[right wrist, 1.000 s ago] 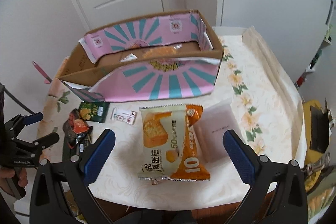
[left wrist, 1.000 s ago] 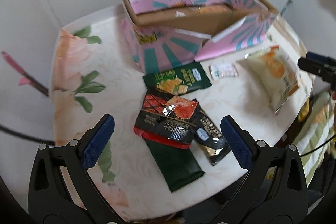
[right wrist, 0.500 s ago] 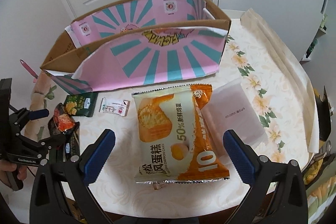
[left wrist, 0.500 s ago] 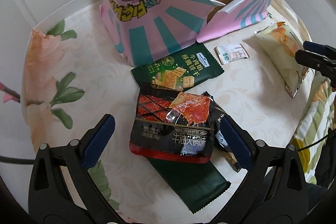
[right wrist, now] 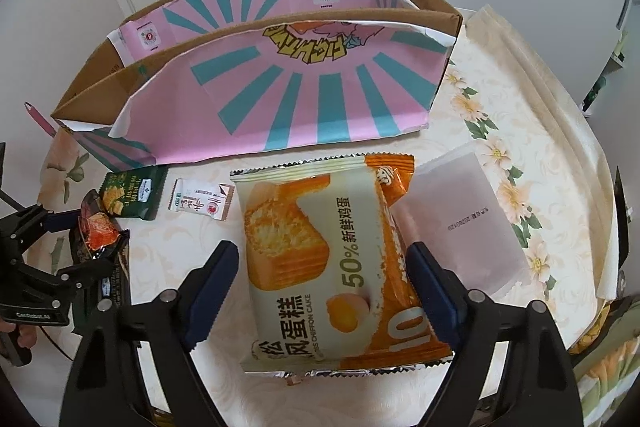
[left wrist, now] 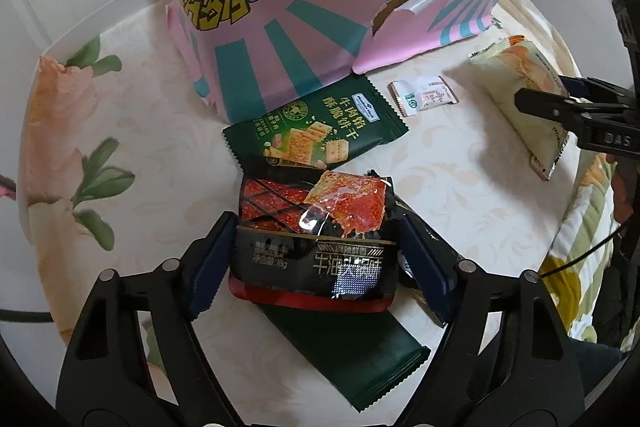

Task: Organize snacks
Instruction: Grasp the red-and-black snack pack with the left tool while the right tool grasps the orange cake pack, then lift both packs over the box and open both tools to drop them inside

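Observation:
A black-and-red spicy snack packet lies on top of a dark green wrapper and a black sachet. My left gripper straddles the packet; its jaws are closing, the blue pads close beside the packet's edges without visibly squeezing it. A white-and-orange chiffon cake bag lies flat near the table's front edge. My right gripper is down around it with jaws closing, pads just at its sides. The pink-and-teal cardboard box stands open-topped behind both.
A green cracker packet and a small white sachet lie in front of the box. A frosted white pouch sits right of the cake bag. The round table's floral cloth drops off at the right. A white door stands behind.
Both grippers have sunk toward the table and their jaws have narrowed from wide open, the left around the black-red packet, the right around the cake bag.

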